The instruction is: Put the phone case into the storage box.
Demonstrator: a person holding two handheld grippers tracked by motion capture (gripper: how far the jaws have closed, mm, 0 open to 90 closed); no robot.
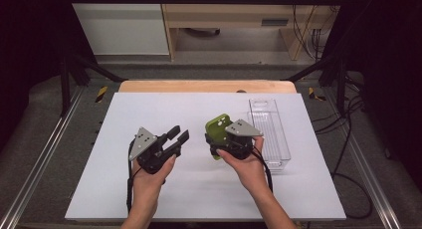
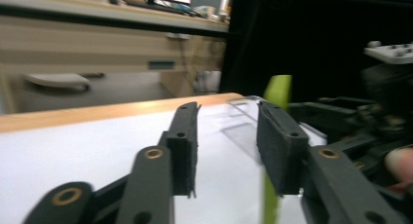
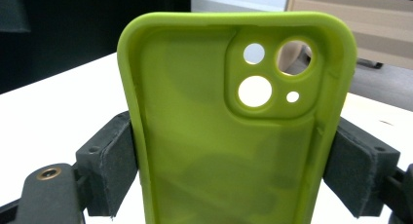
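Note:
A lime-green phone case (image 3: 229,136) stands upright between the jaws of my right gripper (image 3: 234,170), which is shut on its two long sides; its hollow inside and camera cut-outs face the camera. In the high view the phone case (image 1: 217,128) is held above the white board, right of centre, by the right gripper (image 1: 219,142). My left gripper (image 1: 179,138) is held to its left, open, with nothing between its fingers. In the left gripper view the left gripper (image 2: 226,146) points at the edge of the phone case (image 2: 277,90).
A clear plastic tray (image 1: 268,134) lies on the white board (image 1: 149,109) at the right. A wooden table edge (image 1: 206,86) runs behind the board. Black frame bars and cables stand at both sides.

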